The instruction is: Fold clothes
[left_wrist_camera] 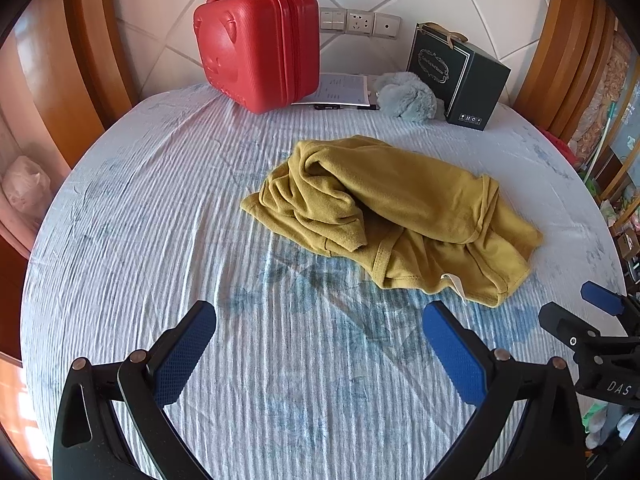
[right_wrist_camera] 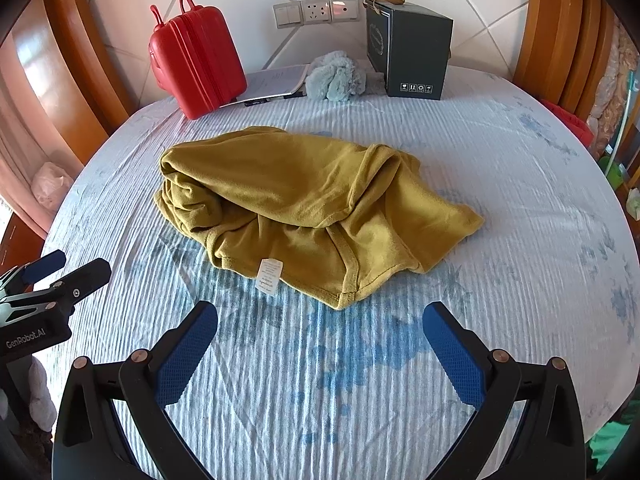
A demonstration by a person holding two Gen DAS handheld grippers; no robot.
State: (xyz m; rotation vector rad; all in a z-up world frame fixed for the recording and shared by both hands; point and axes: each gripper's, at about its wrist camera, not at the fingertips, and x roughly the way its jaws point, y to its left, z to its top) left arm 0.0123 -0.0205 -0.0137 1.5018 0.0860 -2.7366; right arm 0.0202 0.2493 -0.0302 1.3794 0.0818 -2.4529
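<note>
Both grippers hung with jaws spread wide and empty — the left gripper (left_wrist_camera: 320, 356) and right gripper (right_wrist_camera: 320, 354) short of the garment. One mustard-yellow shirt (right_wrist_camera: 304, 208) lay crumpled mid-bed on the striped sheet (right_wrist_camera: 320, 400), white label (right_wrist_camera: 270, 276) showing.

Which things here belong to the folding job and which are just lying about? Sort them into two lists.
Job:
- crumpled mustard-yellow cotton garment, unfolded on the striped blue-white sheet
- left gripper, open
- right gripper, open

Lying about, by the headboard:
- red hard-shell mini suitcase
- dark green cardboard box
- grey-blue fluffy plush item
- white paper sheet
</note>
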